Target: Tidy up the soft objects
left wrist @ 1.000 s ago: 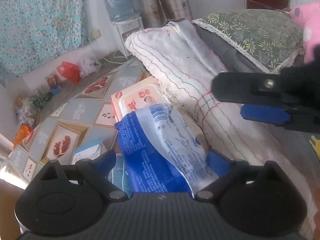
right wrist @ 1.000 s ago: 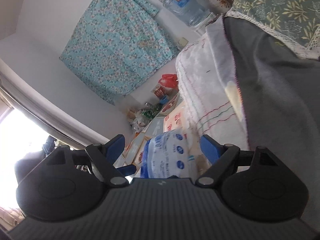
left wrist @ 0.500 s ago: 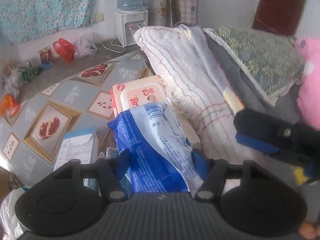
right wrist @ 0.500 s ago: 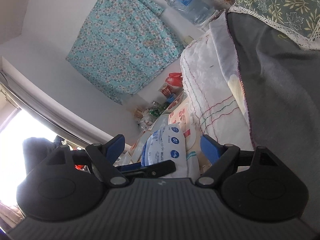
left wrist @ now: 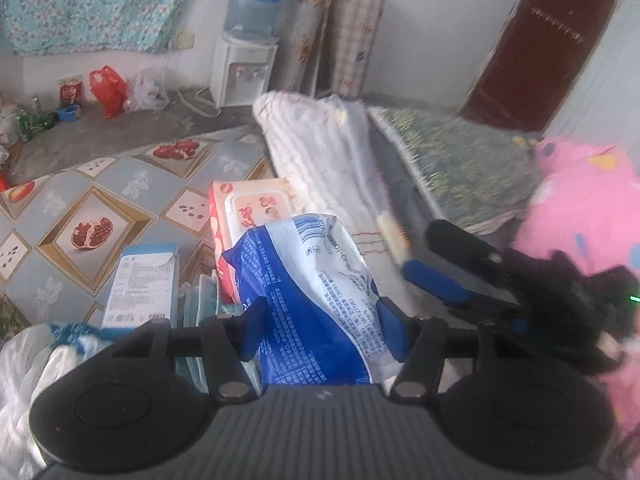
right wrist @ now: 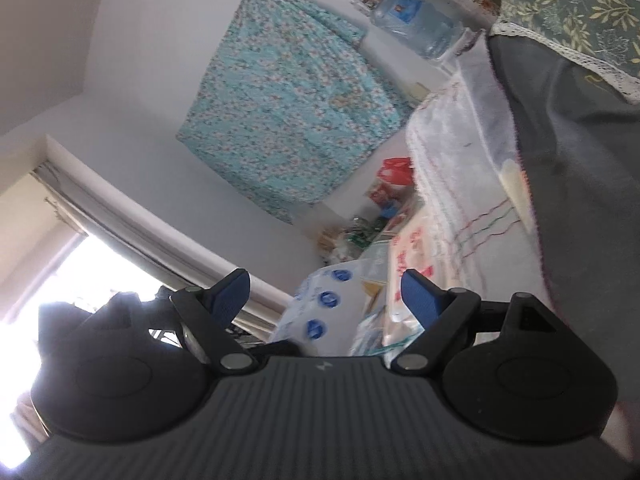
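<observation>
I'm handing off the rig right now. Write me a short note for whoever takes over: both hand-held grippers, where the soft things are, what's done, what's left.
Left hand-held gripper: jaws have just been closing and now pinch the blue-and-white soft pack, held above the floor.
Right hand-held gripper: open, holds nothing, pointing roughly level beside the bedding.
Things: pink wipes pack lies on the floor against the folded white quilt; a light blue carton lies left of it; a pink plush toy sits at the right.
Done: soft pack gripped.
Left: place the pack, then sort the rest. Where it goes is not shown.
</observation>
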The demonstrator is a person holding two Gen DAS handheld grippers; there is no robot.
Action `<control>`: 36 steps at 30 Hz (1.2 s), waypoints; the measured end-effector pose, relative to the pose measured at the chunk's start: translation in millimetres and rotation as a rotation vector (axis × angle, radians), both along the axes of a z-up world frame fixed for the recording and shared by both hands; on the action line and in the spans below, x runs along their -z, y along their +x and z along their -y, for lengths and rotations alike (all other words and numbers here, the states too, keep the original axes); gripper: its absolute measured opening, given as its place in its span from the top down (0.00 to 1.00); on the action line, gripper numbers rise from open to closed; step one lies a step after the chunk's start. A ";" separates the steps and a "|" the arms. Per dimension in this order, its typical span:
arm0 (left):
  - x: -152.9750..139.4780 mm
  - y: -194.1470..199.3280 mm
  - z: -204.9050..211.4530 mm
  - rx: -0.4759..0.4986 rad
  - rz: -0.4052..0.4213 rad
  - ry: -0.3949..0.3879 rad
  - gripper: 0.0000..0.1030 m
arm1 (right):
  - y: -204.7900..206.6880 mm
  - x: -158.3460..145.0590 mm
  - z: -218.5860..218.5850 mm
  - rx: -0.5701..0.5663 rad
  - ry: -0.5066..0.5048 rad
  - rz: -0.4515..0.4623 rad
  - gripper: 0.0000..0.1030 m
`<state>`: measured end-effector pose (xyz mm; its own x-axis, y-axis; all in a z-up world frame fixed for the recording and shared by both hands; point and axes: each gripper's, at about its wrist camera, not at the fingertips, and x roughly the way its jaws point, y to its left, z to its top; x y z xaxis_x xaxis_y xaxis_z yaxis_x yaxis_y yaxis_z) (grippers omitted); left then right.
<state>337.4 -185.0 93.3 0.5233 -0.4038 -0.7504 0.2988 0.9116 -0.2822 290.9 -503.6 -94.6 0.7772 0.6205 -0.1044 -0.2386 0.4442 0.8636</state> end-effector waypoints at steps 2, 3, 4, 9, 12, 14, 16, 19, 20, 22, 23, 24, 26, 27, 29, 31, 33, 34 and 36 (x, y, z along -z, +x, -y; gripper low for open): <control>-13.7 -20.9 -15.3 0.002 0.013 -0.045 0.42 | -6.6 -8.3 -1.0 -0.013 -0.002 0.029 0.19; -19.1 -31.4 -23.3 0.002 0.020 -0.064 0.42 | -10.6 -13.6 -2.7 -0.022 -0.009 0.057 0.19; -25.0 -44.9 -34.3 -0.003 0.027 -0.089 0.42 | -14.8 -18.7 -5.1 -0.034 -0.012 0.072 0.19; -39.6 -113.7 -87.7 -0.037 0.090 -0.143 0.42 | -41.6 -47.8 -35.9 -0.142 -0.031 0.155 0.19; -34.3 -152.1 -119.8 -0.066 0.105 -0.152 0.42 | -58.3 -60.5 -63.8 -0.202 -0.072 0.155 0.19; -25.2 -173.6 -140.0 -0.085 0.096 -0.164 0.42 | -68.6 -68.9 -84.0 -0.253 -0.091 0.146 0.19; -12.0 -190.6 -156.0 -0.099 0.079 -0.170 0.42 | -80.9 -79.8 -103.7 -0.277 -0.133 0.142 0.19; 9.6 -208.1 -168.8 -0.090 0.055 -0.156 0.42 | -102.7 -93.9 -133.0 -0.303 -0.197 0.135 0.19; 17.1 -212.8 -170.6 -0.083 0.050 -0.160 0.42 | -111.6 -96.7 -143.6 -0.311 -0.218 0.123 0.19; 34.2 -221.1 -174.2 -0.058 0.030 -0.169 0.42 | -128.4 -96.8 -159.9 -0.308 -0.235 0.095 0.19; 42.0 -223.7 -174.7 -0.045 0.023 -0.176 0.42 | -137.6 -94.3 -167.7 -0.307 -0.229 0.071 0.19; 50.8 -224.9 -175.2 -0.032 0.011 -0.185 0.42 | -145.8 -88.8 -173.5 -0.307 -0.221 0.047 0.19; 68.4 -229.9 -174.8 -0.012 -0.010 -0.201 0.42 | -166.2 -71.9 -181.4 -0.300 -0.193 -0.015 0.19; 77.3 -230.9 -175.6 -0.008 -0.023 -0.210 0.42 | -176.1 -62.4 -184.4 -0.293 -0.178 -0.037 0.19; 95.3 -234.3 -173.9 0.000 -0.040 -0.208 0.42 | -200.6 -41.1 -186.3 -0.254 -0.159 -0.071 0.19; 110.7 -234.7 -170.1 0.007 -0.053 -0.198 0.42 | -219.0 -14.4 -183.3 -0.204 -0.135 -0.111 0.19; 122.0 -235.4 -166.8 0.020 -0.054 -0.186 0.42 | -234.0 12.3 -177.9 -0.157 -0.087 -0.165 0.19; 123.6 -236.8 -164.1 0.031 -0.036 -0.172 0.42 | -240.2 25.5 -175.6 -0.139 -0.060 -0.195 0.19; 123.6 -239.7 -157.5 0.050 0.000 -0.130 0.42 | -247.6 45.3 -172.4 -0.114 -0.035 -0.234 0.19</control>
